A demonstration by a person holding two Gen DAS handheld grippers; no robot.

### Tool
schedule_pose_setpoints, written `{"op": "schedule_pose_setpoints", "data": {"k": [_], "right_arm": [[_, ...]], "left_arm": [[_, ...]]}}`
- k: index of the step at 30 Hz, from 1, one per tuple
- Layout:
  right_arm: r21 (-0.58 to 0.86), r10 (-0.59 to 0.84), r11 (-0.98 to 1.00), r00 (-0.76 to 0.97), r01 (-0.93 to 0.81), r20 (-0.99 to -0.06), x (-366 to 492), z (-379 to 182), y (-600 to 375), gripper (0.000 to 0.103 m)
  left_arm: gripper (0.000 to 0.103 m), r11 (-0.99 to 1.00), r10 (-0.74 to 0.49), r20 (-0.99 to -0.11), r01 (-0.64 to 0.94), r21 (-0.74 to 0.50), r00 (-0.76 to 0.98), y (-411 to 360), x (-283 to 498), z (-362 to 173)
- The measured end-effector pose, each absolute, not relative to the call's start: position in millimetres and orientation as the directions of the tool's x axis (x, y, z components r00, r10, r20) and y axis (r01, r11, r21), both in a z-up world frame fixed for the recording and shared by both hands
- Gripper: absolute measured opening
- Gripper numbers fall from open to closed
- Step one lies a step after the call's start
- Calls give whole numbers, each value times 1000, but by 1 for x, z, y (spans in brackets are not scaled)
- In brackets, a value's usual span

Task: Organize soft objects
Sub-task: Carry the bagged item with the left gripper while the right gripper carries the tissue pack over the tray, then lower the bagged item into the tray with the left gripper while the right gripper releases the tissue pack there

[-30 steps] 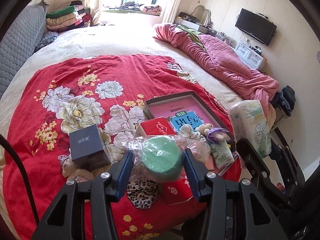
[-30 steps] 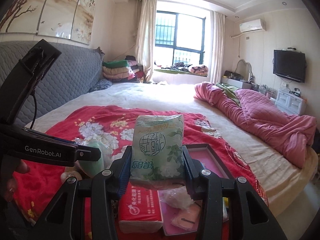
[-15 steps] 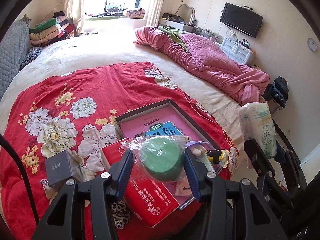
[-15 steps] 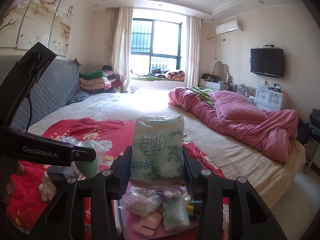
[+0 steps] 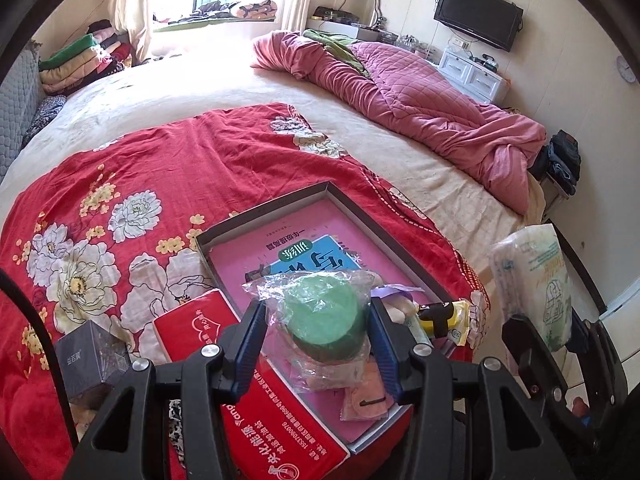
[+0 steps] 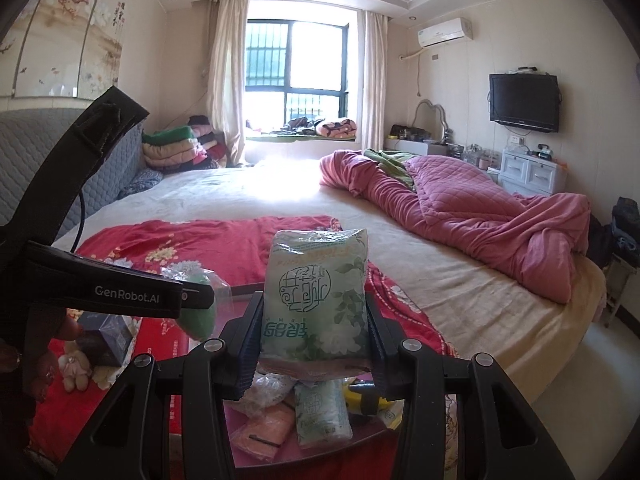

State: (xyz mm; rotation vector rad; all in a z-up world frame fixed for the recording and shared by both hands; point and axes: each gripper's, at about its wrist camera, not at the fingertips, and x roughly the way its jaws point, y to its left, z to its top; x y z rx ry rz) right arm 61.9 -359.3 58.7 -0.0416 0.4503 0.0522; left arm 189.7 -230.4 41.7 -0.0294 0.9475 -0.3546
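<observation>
Left wrist view: your left gripper (image 5: 318, 336) has its jaws clamped on the bagged green roll (image 5: 325, 320), over the box (image 5: 400, 240). Your right gripper (image 6: 316, 340) grips the tissue pack (image 6: 316, 296), the box at 6 o'clock. Next, lower both into it, then release.

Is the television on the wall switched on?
No, the television on the wall shows only a dark, blank screen.
</observation>
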Motion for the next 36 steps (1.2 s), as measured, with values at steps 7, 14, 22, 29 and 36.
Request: {"op": "schedule_pose_setpoints", "data": {"k": [7, 14, 22, 29, 36], "right_arm": [[-1, 59, 998, 863, -69, -502, 74, 39, -365, 47], [16, 92, 995, 823, -100, -560, 85, 19, -365, 47], [12, 106, 992, 789, -124, -605, 92, 2, -360, 47], [31, 117, 991, 758, -127, -642, 100, -10, -359, 47], [67, 138, 990, 709, -127, -692, 113, -27, -362, 47]], "left_arm": [[50, 942, -304, -810, 284, -179, 501, -240, 212, 18], [51, 943, -294, -828, 285, -171, 477, -248, 230, -3], [51, 943, -284, -840, 294, -158, 462, -256, 239, -20], [50, 942, -282, -850, 297, -156, 445, -257, 242, -30], [51, 941, -285, -859, 293, -167, 426, -256, 246, -41]]}}
